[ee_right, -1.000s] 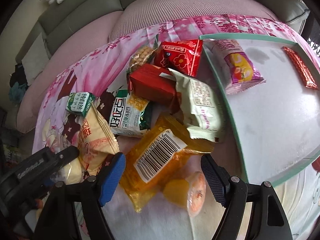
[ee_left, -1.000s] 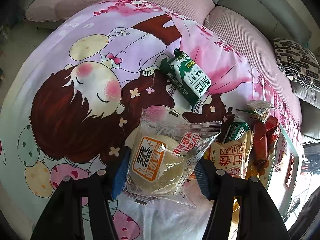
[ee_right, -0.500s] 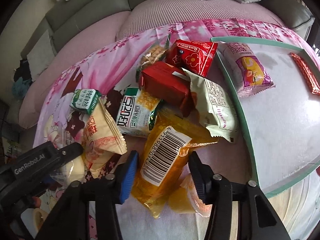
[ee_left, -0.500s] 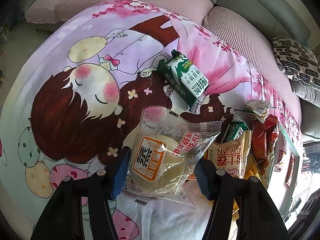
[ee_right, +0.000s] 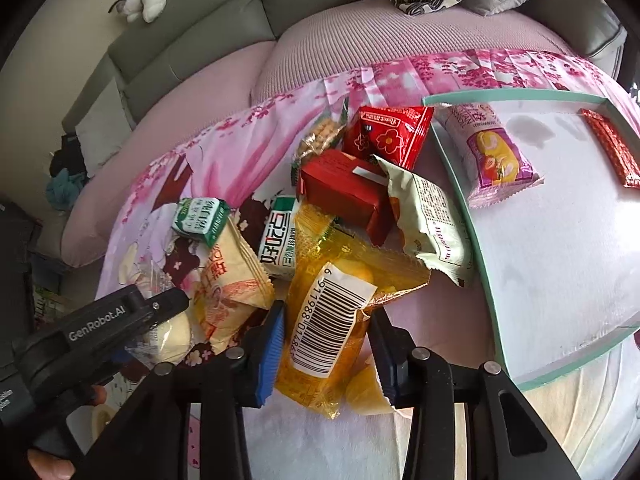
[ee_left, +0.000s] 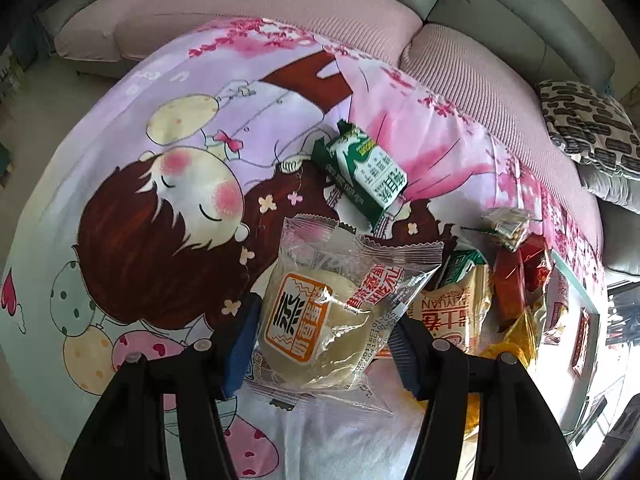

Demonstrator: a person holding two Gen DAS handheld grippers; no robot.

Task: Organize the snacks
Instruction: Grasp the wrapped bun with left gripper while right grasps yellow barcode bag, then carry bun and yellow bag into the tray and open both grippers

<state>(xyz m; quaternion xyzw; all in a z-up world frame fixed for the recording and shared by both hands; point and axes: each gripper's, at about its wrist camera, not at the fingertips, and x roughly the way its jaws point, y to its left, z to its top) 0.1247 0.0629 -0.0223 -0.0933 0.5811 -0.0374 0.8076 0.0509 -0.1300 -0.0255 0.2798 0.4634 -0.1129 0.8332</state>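
My left gripper (ee_left: pixel 320 344) is shut on a clear-wrapped steamed cake (ee_left: pixel 316 320) on the cartoon bedsheet (ee_left: pixel 160 208). My right gripper (ee_right: pixel 328 352) is shut on a yellow bag with a barcode (ee_right: pixel 340 312), at the near end of a snack pile. The pile holds a red carton (ee_right: pixel 344 188), a red flower packet (ee_right: pixel 384 136), a pale green packet (ee_right: pixel 432 220) and a green-and-white packet (ee_right: pixel 280 240). A green milk carton (ee_left: pixel 360 172) lies apart on the sheet. The left gripper body (ee_right: pixel 100 332) shows at lower left in the right wrist view.
A white tray with a teal rim (ee_right: pixel 472 216) lies right of the pile, holding a pink cake packet (ee_right: pixel 492 156) and a red stick packet (ee_right: pixel 612 148). A grey sofa (ee_right: pixel 200 32) with a patterned pillow (ee_left: pixel 588 128) curves behind.
My right gripper has closed its jaws from wide open onto the yellow barcode bag. My left gripper still holds the steamed cake and has barely moved.
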